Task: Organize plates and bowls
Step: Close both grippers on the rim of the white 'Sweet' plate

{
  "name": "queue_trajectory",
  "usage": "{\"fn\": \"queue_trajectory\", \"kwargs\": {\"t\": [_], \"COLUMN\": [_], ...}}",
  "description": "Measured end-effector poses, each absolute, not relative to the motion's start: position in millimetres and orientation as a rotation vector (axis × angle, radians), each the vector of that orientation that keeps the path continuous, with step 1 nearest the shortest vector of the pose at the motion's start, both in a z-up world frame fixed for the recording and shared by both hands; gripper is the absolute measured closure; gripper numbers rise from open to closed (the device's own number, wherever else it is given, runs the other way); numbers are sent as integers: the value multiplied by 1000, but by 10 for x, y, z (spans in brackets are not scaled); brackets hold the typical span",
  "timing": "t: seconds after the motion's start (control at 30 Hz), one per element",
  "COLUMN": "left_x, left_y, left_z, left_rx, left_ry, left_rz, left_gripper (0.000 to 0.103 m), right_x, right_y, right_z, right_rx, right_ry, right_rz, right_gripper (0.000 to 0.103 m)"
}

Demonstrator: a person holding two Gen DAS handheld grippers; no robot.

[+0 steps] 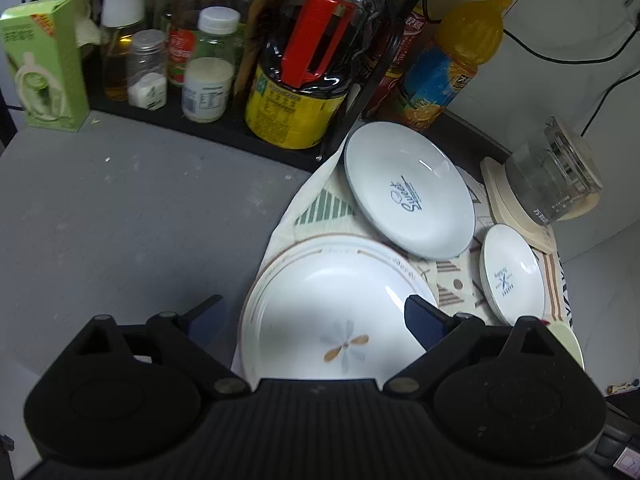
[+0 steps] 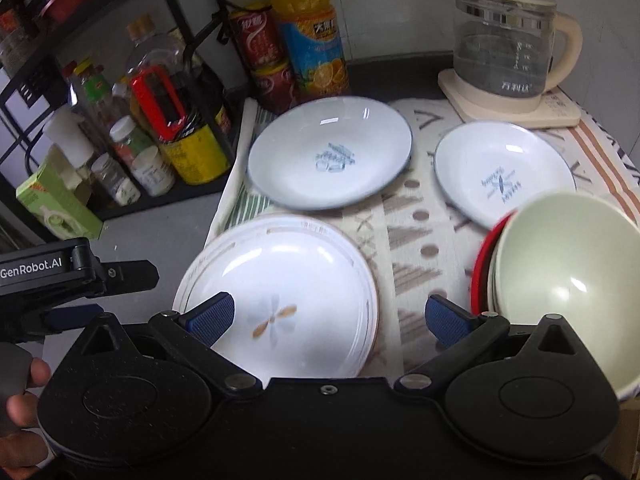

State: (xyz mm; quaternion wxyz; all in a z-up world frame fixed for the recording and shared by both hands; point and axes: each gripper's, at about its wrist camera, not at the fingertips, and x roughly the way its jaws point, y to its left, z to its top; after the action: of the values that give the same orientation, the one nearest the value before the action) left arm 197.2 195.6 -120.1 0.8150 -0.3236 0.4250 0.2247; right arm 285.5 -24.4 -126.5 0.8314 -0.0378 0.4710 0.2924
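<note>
A large white plate with a flower print lies on a patterned cloth. My left gripper hangs open over it, one pad above its right rim and the other off its left side. My right gripper is open too, its left pad over the same plate. Behind it lie a blue-rimmed plate and a smaller printed plate. A pale green bowl sits on top of a stack with a red rim at the right.
A black rack with sauce bottles and jars lines the back left, with a green carton beside it. An orange drink bottle and red cans stand behind the plates. A glass kettle sits back right. Grey counter lies left.
</note>
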Motion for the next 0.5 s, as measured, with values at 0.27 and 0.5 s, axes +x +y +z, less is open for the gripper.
{"fn": "queue_trajectory", "kwargs": {"t": [0.27, 0.5], "left_x": [2432, 2787], "left_y": [2097, 2228], "left_z": [-1337, -1462], "left_rx": [-730, -784], "left_ry": [907, 897], "left_rz": [485, 483], "left_gripper": [11, 19], "right_x": [3311, 3698], "right_y": [-130, 24], "right_z": [-1371, -1526], "right_rx": [-36, 10], "right_ry": [1025, 1080], "right_rz": [595, 589], "right_gripper": [1, 11]}}
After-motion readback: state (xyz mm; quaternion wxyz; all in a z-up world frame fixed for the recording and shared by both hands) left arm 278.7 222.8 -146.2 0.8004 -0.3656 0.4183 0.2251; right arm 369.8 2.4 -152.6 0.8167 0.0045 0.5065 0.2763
